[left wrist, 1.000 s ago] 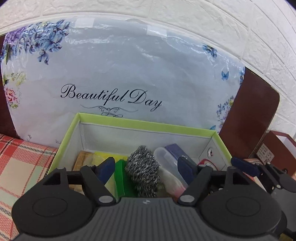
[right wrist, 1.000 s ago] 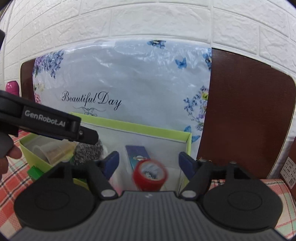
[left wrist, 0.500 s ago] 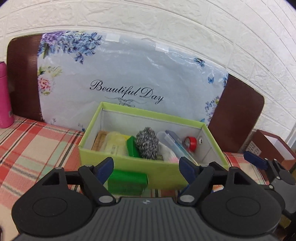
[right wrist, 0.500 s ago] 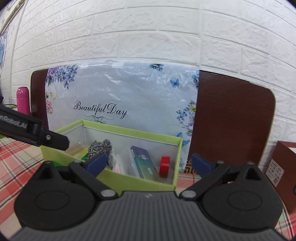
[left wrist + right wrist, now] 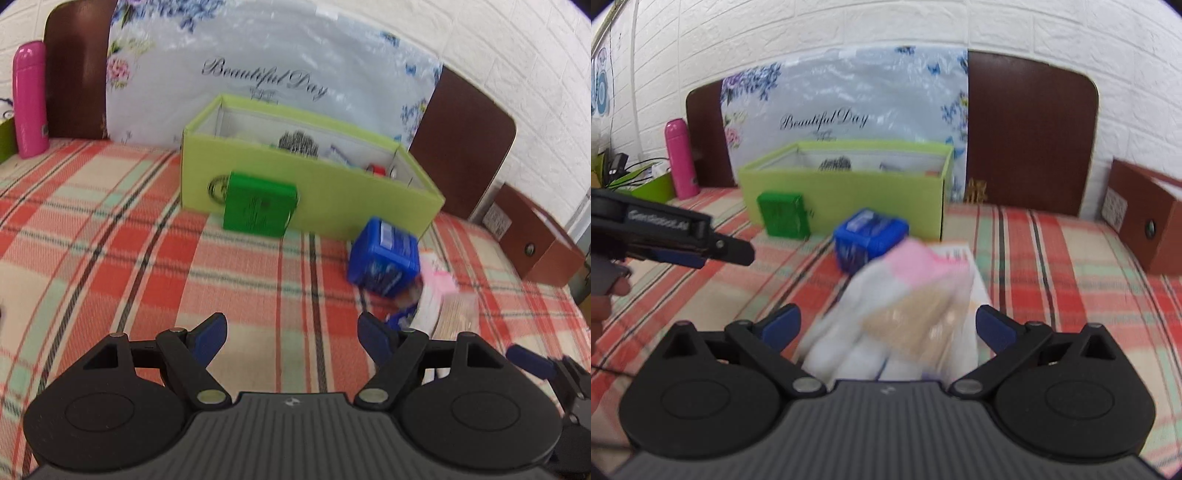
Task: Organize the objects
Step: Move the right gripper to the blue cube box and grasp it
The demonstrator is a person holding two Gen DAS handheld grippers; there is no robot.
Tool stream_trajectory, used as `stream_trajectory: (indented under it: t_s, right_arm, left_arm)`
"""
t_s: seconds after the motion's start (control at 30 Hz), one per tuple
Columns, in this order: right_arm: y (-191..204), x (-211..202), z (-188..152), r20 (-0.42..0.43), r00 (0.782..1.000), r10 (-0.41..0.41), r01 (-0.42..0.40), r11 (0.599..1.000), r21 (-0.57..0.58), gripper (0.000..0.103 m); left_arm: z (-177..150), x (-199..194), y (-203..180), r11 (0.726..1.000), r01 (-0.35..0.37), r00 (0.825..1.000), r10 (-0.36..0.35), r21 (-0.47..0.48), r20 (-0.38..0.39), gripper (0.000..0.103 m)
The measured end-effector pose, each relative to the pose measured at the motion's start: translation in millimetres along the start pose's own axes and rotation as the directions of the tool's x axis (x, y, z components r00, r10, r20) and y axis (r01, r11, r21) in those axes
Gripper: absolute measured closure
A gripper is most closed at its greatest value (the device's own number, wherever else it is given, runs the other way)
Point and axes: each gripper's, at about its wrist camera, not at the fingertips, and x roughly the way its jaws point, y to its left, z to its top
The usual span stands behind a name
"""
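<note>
Left hand-held gripper (image 5: 291, 334) has backed away from the green bin (image 5: 332, 199), jaws wide and holding nothing; a second ago it sat right over the bin's contents. Ahead of it lies bare plaid tabletop (image 5: 110, 258), with the green box (image 5: 258, 210) leaning on the bin's front wall and the blue box (image 5: 384, 258) ahead to its right, near a pink-and-white packet (image 5: 439, 295).

Right hand-held gripper (image 5: 886, 325) has also pulled back from the bin (image 5: 849, 199), its jaws spread to their widest and empty after letting the red tape roll drop inside. The blurred packet (image 5: 905, 306) now lies between and just ahead of its fingers, untouched, likely the next pickup. Open tabletop (image 5: 1052, 258) extends to its right; the left gripper (image 5: 683, 240) crowds its left.
</note>
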Motion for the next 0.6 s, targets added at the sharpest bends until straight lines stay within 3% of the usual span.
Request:
stream_trajectory:
  t_s: [0.17,0.4,0.6]
  right_arm:
    - [4.3,-18.4,-26.6,-0.032,0.999,0.026,-0.024,0.998,0.054,0.000]
    - [20.0,-10.6,5.9,0.094,0.995,0.040,-0.037,0.999,-0.033,0.000]
    - [30.5,33.1,28.5,0.107,0.994,0.022,-0.015,0.998,-0.069,0.006]
  left_arm:
    - [-14.4,-6.7,-3.0,1.000,0.000,1.000,0.000,0.010,-0.012,0.022]
    - [-8.3,-26.5,2.6,1.000,-0.026,0.998,0.026,-0.004,0.060,0.022]
    - [18.9,-9.9,8.8,0.997,-0.065,0.991,0.069,-0.031,0.113,0.022]
